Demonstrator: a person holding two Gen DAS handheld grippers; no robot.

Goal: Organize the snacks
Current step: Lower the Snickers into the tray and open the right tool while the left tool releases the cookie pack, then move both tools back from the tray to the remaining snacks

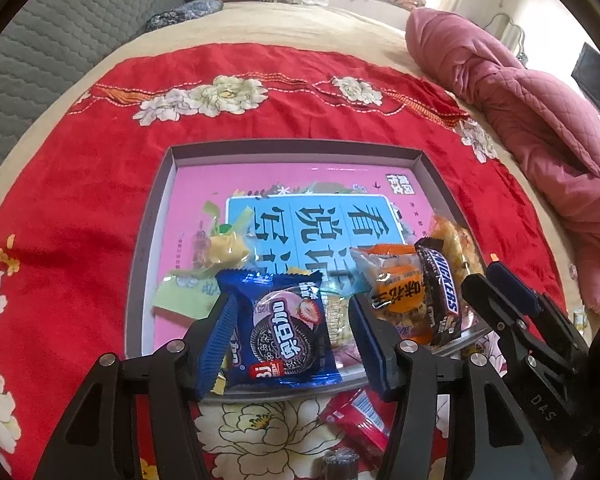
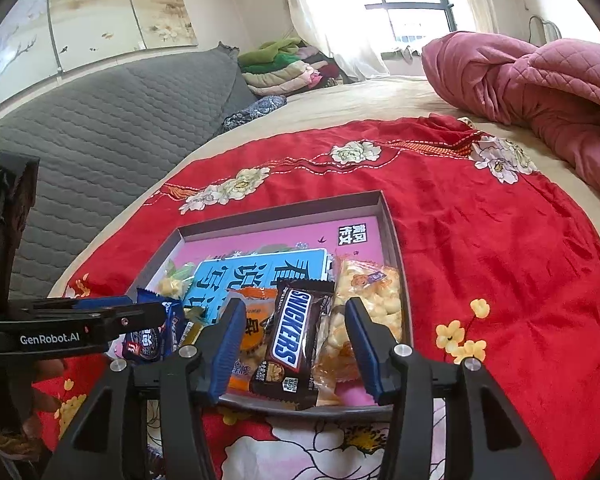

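A shallow grey box (image 1: pixel 172 160) with a pink and blue printed bottom lies on the red cloth and holds the snacks. My left gripper (image 1: pixel 290 312) is open, with a blue Oreo pack (image 1: pixel 288 328) lying between its fingers at the box's near edge. My right gripper (image 2: pixel 294 316) is open around a Snickers bar (image 2: pixel 292 336), which lies on an orange snack pack (image 2: pixel 252 332) beside a clear puffed-snack bag (image 2: pixel 364 304). A yellow wrapped candy (image 1: pixel 226 246) lies at the box's left. The right gripper also shows in the left wrist view (image 1: pixel 500 280).
A red snack pack (image 1: pixel 358 420) lies on the cloth just outside the box's near edge. A red floral cloth (image 1: pixel 100 200) covers the bed. A pink quilt (image 2: pixel 540 88) is heaped at the right. A grey headboard (image 2: pixel 100 120) stands at the left.
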